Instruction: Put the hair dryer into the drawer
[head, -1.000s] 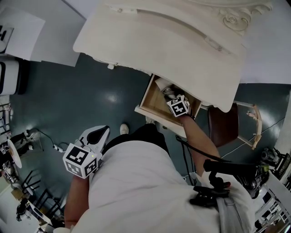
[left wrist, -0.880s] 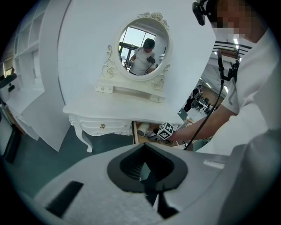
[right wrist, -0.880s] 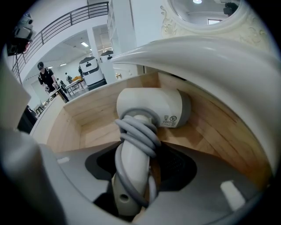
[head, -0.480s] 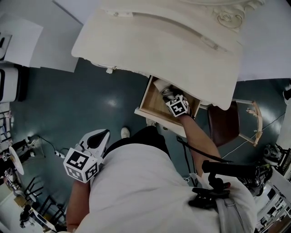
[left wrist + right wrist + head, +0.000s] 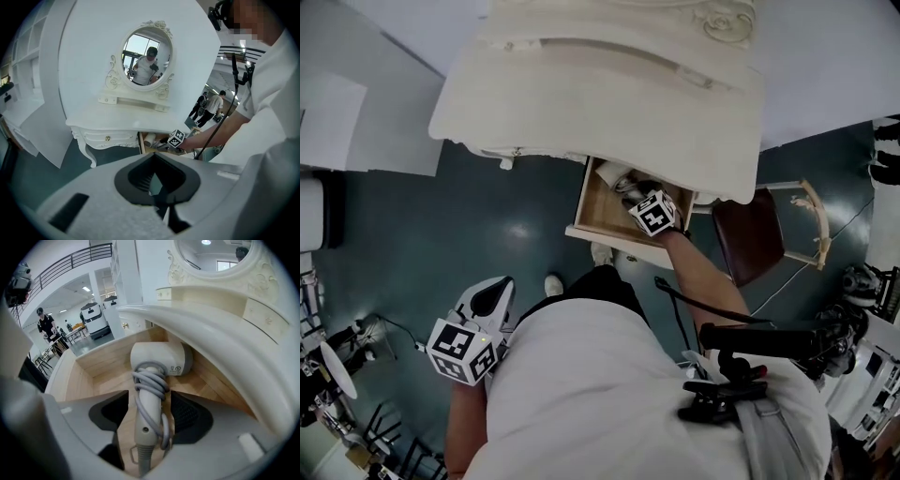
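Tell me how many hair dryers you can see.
1. The hair dryer lies in the open drawer, its handle between the right gripper's opening jaws. Parts of the drawer are hidden.

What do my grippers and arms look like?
The left hand-held gripper and right hand-held gripper are white plastic with black ribbed pads, each bearing a cube of black-and-white square markers. White short sleeves. The right one's jaws are opening, the hair dryer between them.
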